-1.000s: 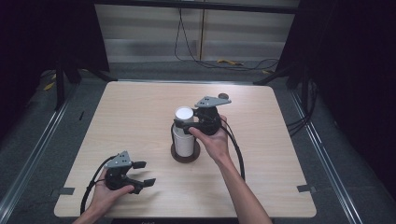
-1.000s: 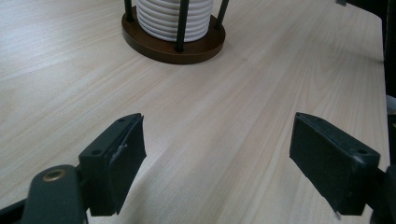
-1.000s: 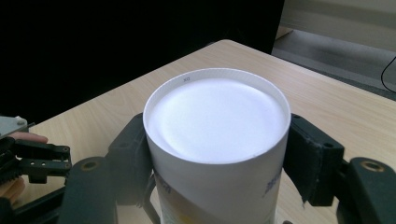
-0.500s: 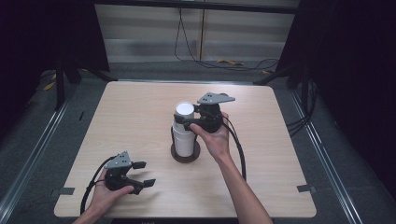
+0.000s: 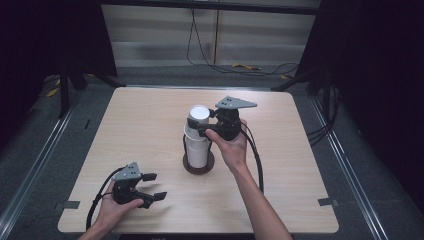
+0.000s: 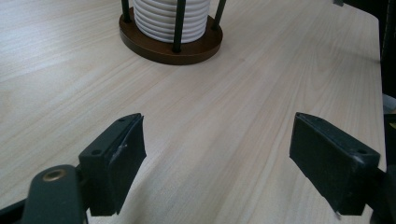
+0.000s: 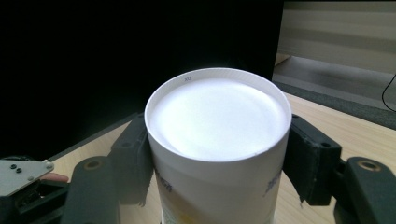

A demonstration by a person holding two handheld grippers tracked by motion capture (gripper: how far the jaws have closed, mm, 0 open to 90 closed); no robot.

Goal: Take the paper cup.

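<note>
A stack of white paper cups (image 5: 198,150) stands upside down in a holder with a round brown wooden base (image 5: 198,168) and thin black rods, mid-table. My right gripper (image 5: 200,126) is at the top of the stack, shut on the topmost cup (image 5: 200,114). Its jaws have just been closing on that cup. In the right gripper view both pads (image 7: 309,161) press the sides of the white cup (image 7: 217,116). My left gripper (image 5: 156,186) rests open on the table near the front left, nothing between its jaws. In the left gripper view, the holder base (image 6: 170,44) lies ahead.
The light wooden table (image 5: 300,150) has bare surface on all sides of the holder. Black cables trail from both grippers. Dark floor, metal rails and loose cables surround the table; its front edge is close to my left hand.
My right gripper has risen slightly, and the top cup with it now stands a little higher above the stack. The left gripper has not moved.
</note>
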